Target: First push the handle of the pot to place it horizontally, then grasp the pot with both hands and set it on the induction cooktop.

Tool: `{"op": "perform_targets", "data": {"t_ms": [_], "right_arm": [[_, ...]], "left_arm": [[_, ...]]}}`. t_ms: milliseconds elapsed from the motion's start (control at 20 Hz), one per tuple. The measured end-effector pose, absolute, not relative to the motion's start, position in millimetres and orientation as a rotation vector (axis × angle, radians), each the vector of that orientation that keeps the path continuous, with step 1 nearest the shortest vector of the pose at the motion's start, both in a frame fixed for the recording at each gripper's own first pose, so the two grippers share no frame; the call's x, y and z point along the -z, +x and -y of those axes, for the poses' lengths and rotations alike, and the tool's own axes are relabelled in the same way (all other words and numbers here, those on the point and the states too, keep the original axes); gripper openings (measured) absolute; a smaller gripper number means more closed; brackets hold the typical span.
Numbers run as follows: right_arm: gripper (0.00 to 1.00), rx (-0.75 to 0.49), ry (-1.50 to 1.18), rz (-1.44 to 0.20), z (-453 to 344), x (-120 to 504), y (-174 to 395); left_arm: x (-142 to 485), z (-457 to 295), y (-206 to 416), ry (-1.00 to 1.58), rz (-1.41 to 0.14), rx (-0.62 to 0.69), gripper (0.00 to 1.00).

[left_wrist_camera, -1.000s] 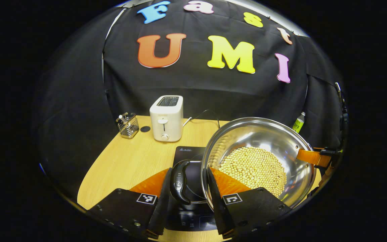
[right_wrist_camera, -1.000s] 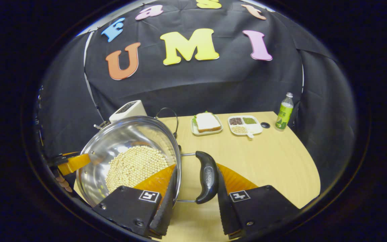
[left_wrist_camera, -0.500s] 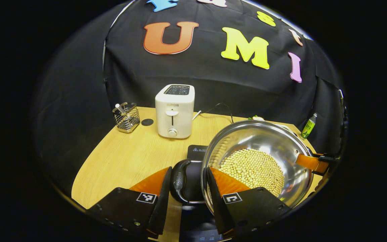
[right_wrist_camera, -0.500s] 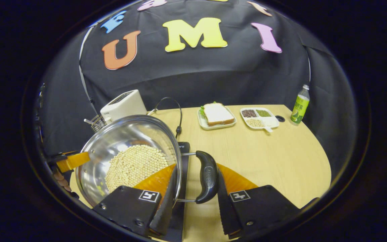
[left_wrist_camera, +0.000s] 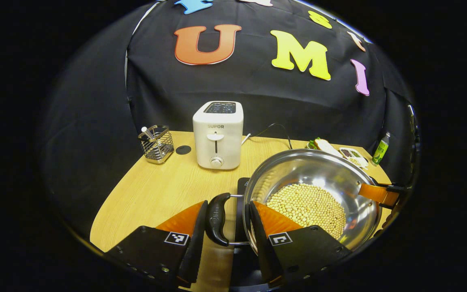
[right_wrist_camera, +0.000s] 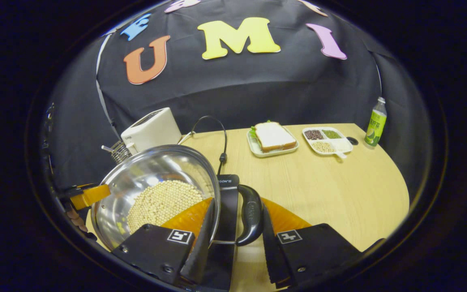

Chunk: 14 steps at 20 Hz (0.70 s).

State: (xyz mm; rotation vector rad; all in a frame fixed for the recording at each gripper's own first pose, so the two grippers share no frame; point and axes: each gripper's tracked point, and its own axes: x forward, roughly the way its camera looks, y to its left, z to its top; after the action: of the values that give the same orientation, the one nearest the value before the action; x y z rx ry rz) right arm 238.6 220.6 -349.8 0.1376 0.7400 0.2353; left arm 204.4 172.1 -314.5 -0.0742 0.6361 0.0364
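On the wooden table (right_wrist_camera: 318, 182) we see a white toaster (left_wrist_camera: 217, 135) beside a wire basket (left_wrist_camera: 157, 138), a sandwich (right_wrist_camera: 274, 136) on its plate (right_wrist_camera: 258, 150), a divided dish of beans (right_wrist_camera: 327, 140) and, near the back corner, a green bottle (right_wrist_camera: 375, 122).

Left gripper (left_wrist_camera: 225, 239) clamped on pot handle (left_wrist_camera: 216, 219), one finger outside it, the other inside the rim. Steel pot (left_wrist_camera: 318, 170) full of soybeans (left_wrist_camera: 306, 205), above cooktop (left_wrist_camera: 239, 190). Toaster (left_wrist_camera: 218, 134) and wire basket (left_wrist_camera: 156, 138) behind.
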Motion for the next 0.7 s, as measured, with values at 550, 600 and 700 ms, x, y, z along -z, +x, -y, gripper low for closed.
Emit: {"op": "perform_targets", "data": {"t_ms": [550, 600, 700], "right_arm": [[0.68, -0.292, 0.195, -0.66, -221, 339, 248], [0.69, -0.284, 0.193, -0.635, -215, 332, 248], [0.81, -0.278, 0.178, -0.6, -206, 320, 244]], "left_arm": [[310, -175, 199, -0.051, -0.592, -0.053, 0.58], [301, -178, 201, -0.035, -0.55, -0.059, 0.62], [279, -183, 204, -0.01, -0.466, -0.071, 0.72]]}}
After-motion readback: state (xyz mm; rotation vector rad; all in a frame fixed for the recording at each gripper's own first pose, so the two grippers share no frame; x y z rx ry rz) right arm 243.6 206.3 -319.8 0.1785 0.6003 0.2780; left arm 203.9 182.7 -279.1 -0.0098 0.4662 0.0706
